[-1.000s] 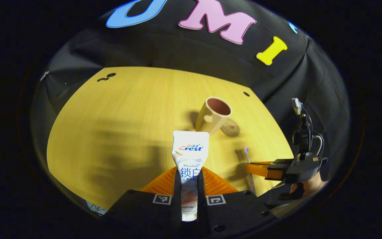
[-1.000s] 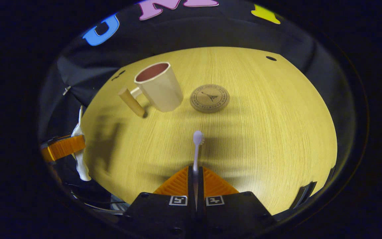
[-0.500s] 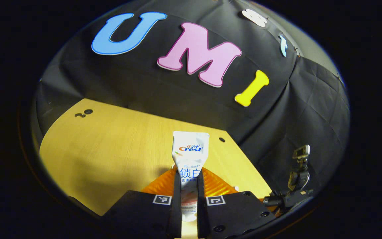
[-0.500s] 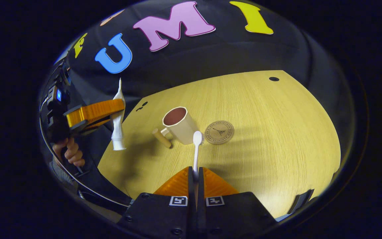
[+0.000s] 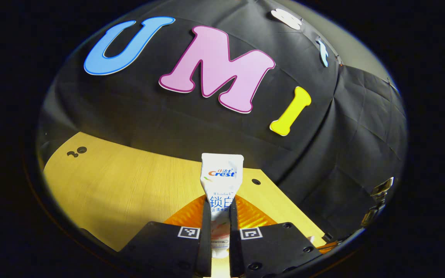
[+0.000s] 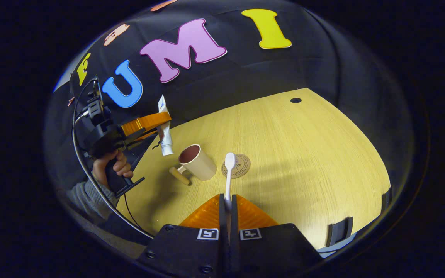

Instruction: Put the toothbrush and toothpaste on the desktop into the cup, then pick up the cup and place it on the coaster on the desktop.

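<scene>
Both my grippers are clenched on their loads: the left gripper [image 6: 160, 124] holds the toothpaste [image 5: 221, 185] upright, cap down, just above and left of the cup [image 6: 196, 161]; the right gripper [image 6: 228, 208] holds the toothbrush [image 6: 229, 173] pointing lengthwise toward the cup, farther back. The left is nearer.

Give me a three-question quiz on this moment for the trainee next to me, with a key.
1. True or false: the toothpaste is already in the cup.
2. What does the right gripper hold? A) the coaster B) the toothbrush C) nothing
3. Fill in: beside the cup, flat on the desktop, lies the round ____.

Key
1. False. The left gripper is shut on the tube, held up in the air above the desktop; the cup looks empty.
2. B. Its fingers are shut on the toothbrush, head pointing away.
3. Coaster. The cup stands beside it, not on it.
</scene>
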Tool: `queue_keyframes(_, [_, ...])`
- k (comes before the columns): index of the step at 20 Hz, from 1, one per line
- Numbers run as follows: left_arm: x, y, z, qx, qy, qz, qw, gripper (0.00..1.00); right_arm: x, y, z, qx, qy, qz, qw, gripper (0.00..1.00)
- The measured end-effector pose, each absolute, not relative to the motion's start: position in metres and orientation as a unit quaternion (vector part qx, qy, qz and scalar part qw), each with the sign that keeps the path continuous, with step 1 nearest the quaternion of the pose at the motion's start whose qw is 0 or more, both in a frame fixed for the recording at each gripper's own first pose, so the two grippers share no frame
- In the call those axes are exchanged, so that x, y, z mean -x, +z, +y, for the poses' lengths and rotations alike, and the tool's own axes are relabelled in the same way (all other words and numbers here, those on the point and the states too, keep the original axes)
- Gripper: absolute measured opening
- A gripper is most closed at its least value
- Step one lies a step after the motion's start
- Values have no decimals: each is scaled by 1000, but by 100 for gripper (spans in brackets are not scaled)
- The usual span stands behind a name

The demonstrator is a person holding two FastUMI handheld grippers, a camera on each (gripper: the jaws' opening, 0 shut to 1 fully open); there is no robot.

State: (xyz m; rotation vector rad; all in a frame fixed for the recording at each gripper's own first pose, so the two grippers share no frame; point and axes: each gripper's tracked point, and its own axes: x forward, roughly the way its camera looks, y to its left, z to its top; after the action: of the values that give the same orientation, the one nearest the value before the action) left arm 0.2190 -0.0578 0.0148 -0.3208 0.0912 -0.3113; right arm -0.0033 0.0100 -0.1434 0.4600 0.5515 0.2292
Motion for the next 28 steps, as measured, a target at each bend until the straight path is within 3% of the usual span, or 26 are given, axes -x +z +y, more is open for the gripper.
queue_keyframes(7, [-260, -30, -59, 125, -128, 72, 981, 23, 22, -145, -21, -236, 70, 261, 933, 5])
queue_keyframes(14, [-260, -54, -66, 113, -132, 90, 981, 26, 22, -142, -25, -235, 69, 265, 933, 5])
queue_keyframes(15, [-259, -55, -66, 109, -133, 90, 981, 22, 21, -143, -22, -235, 71, 266, 932, 5])
queue_keyframes(19, [-249, -64, -72, 106, -148, 106, 978, 41, 18, -143, -11, -235, 84, 269, 930, 5])
queue_keyframes(28, [-223, -68, -58, 84, -147, 112, 979, 61, -2, -120, 11, -255, 116, 240, 929, 5])
